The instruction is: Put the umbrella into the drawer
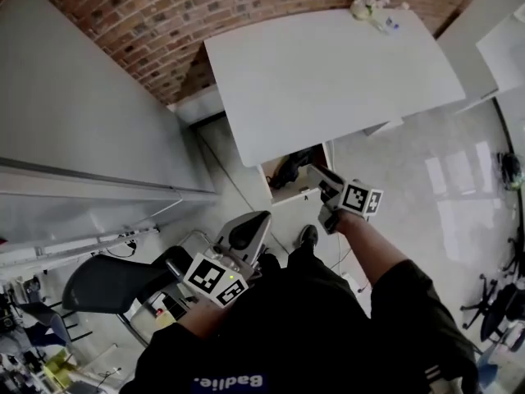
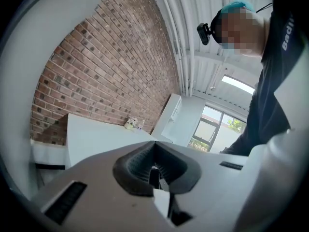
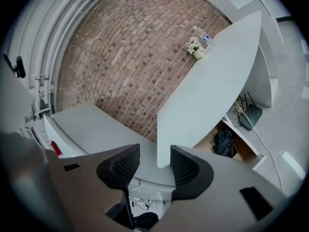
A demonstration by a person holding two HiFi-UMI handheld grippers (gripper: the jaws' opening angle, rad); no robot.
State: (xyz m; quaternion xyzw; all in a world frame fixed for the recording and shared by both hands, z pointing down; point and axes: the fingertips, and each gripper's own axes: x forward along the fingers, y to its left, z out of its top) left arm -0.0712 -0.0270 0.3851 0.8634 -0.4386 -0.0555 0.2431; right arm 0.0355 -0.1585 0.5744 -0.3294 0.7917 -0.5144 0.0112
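Observation:
A black folded umbrella [image 1: 289, 169] lies inside an open wooden drawer [image 1: 297, 192] under the white table [image 1: 328, 72]. The right gripper view shows the same umbrella [image 3: 224, 142] in the drawer [image 3: 244, 151], low at the right. My right gripper [image 1: 318, 179] hovers just right of the drawer, above the floor, and in its own view the right gripper [image 3: 155, 162] is open with nothing between the pads. My left gripper [image 1: 248, 233] is held near my body, left of my shoe. Its own view shows the left gripper [image 2: 154, 153] shut and empty.
A brick wall [image 1: 164, 23] runs behind the table. A long white counter [image 1: 74, 113] fills the left. A black office chair [image 1: 107, 284] stands at lower left. A small flower pot [image 1: 367, 0] sits on the table's far end. A router [image 3: 251, 115] lies on a shelf beside the drawer.

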